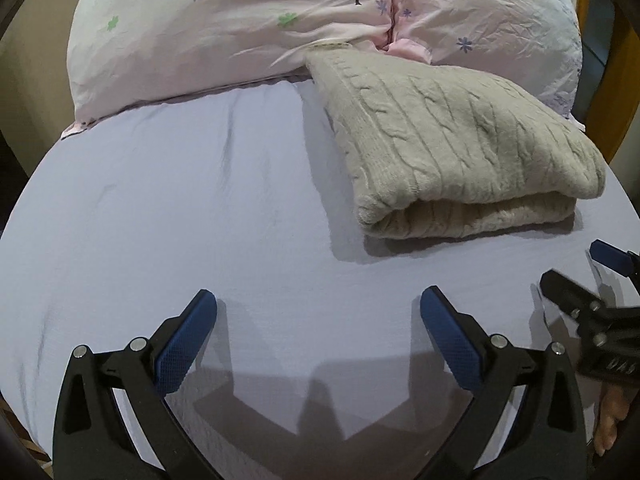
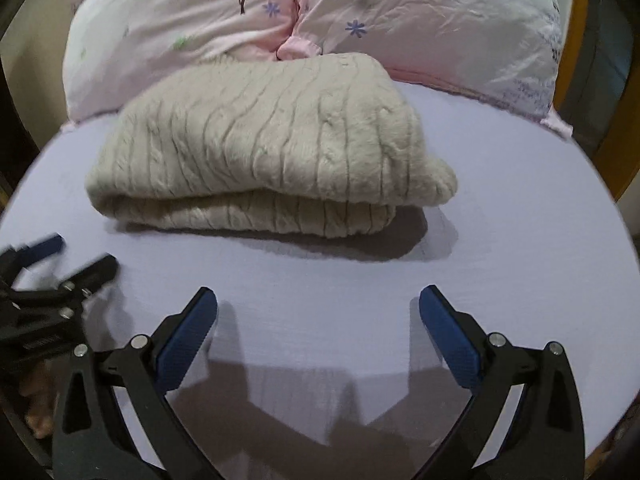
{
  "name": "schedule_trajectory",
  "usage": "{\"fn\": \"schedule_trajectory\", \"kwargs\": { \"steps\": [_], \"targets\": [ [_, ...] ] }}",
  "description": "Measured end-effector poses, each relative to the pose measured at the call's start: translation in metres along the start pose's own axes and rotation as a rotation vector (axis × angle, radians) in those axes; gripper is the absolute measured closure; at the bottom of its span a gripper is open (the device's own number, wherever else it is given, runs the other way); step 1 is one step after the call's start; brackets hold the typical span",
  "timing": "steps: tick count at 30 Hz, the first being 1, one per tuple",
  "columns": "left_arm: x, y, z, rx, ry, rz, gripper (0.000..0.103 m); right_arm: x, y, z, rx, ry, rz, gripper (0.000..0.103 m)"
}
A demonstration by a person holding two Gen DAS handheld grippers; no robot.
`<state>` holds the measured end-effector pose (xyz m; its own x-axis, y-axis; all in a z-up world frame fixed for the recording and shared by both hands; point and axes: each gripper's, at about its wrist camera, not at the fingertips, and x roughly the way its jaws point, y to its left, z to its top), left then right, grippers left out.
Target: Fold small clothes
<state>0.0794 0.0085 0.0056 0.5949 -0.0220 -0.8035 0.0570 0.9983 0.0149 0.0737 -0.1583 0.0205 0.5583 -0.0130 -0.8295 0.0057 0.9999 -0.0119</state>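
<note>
While both claws hang above the lavender bedsheet (image 1: 160, 220), the one garment in view, a folded beige cable-knit sweater (image 1: 452, 152), lies on the bed ahead of them, its far edge touching the pillows. Two pink floral pillows (image 1: 240, 28) stand side by side at the head of the bed, pressed together along a seam, and they close off the space behind the sweater. Seen from the right wrist, the sweater (image 2: 272, 148) sits nearly straight ahead with its folded edge facing the camera, two layers showing. A wooden bed frame (image 1: 624, 92) shows at the right margin. The left claw (image 1: 318, 304) is spread wide with nothing between its blue pads, bare sheet under it. The right claw (image 2: 318, 304) is likewise wide apart and holds nothing. Each claw appears at the edge of the other's view, apart from the sweater. Nothing lies between the claws and the garment.
</note>
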Motion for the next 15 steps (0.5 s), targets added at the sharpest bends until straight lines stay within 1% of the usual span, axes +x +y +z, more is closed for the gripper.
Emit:
{"fn": "schedule_trajectory", "kwargs": {
  "steps": [3,15],
  "targets": [
    [-0.0002,-0.0007,0.001,-0.001,-0.001,0.001,0.001,0.0016,0.0006,-0.0037,0.032,0.006,-0.002,0.002],
    [-0.002,-0.0021,-0.0004,0.009,-0.002,-0.007,0.001,0.0034,-0.001,-0.0026,0.035,0.005,-0.008,0.002]
  ]
}}
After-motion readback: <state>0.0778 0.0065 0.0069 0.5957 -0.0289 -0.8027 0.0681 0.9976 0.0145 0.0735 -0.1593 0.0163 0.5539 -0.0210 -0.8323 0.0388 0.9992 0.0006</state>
